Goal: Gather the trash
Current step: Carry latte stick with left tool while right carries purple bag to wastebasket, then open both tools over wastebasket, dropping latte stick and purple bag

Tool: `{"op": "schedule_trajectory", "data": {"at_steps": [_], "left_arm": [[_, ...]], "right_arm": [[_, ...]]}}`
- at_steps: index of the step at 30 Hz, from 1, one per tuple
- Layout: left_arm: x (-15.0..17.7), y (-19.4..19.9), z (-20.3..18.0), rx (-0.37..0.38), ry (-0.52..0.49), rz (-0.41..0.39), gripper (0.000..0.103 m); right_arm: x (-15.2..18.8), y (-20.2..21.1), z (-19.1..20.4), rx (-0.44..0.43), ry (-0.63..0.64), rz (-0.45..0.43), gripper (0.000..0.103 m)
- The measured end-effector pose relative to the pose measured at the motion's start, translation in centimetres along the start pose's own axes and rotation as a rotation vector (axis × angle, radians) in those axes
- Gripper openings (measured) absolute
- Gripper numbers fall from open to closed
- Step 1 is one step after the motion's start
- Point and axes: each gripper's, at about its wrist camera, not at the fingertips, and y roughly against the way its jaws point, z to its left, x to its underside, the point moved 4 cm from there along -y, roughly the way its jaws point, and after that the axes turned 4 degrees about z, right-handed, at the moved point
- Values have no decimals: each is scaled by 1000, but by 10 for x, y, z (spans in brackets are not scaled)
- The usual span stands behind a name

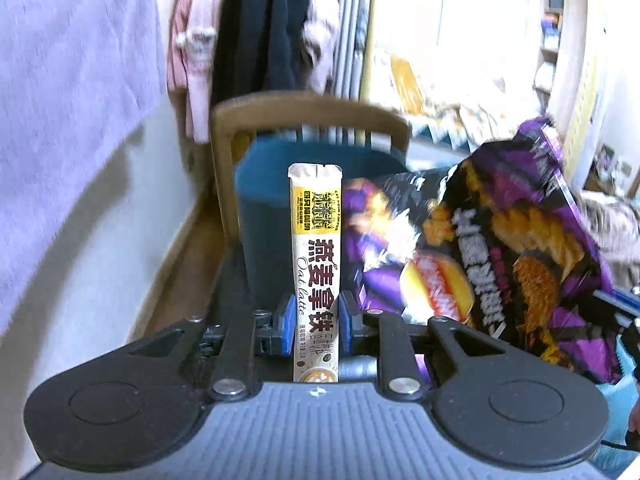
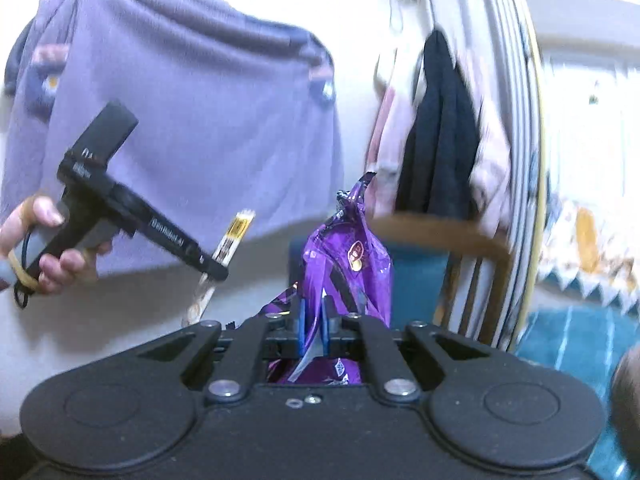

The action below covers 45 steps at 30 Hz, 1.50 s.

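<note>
My left gripper (image 1: 318, 320) is shut on a white and yellow oat latte stick sachet (image 1: 316, 240), which stands upright between the blue pads. Beyond it stands a dark teal bin (image 1: 272, 216). To its right hangs a crumpled purple snack bag (image 1: 520, 248). In the right wrist view my right gripper (image 2: 314, 330) is shut on that purple snack bag (image 2: 344, 256), which sticks up past the fingers. The left gripper (image 2: 208, 266) appears there at the left, held by a hand (image 2: 44, 248), with the sachet (image 2: 228, 248) in its jaws.
A wooden chair (image 1: 304, 108) stands behind the bin, with clothes (image 1: 276, 28) hanging above it. A lilac garment (image 2: 180, 120) hangs on the white wall at the left. A teal rug (image 2: 580, 340) covers the floor at the right.
</note>
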Motion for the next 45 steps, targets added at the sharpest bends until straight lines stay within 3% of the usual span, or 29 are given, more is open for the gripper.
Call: {"op": "schedule_trajectory", "data": {"at_steps": [8, 13, 18, 25, 35, 43, 45], "left_arm": [[-78, 6, -18, -77, -37, -113, 22], [-115, -18, -26, -114, -65, -144, 22], [-138, -62, -18, -131, -47, -120, 22], [-140, -124, 5, -145, -15, -36, 22], [-120, -189, 14, -136, -30, 101, 22], [-107, -205, 9, -112, -14, 161, 23], [-105, -206, 10, -96, 4, 171, 28]], "right_arm": [[-89, -42, -34, 149, 66, -128, 7], [-107, -93, -48, 235, 54, -138, 7], [-103, -142, -57, 268, 15, -106, 7], [-77, -215, -60, 245, -33, 21, 7], [-43, -256, -51, 203, 59, 232, 8], [-38, -261, -49, 179, 71, 289, 22], [-38, -261, -48, 177, 64, 299, 30]]}}
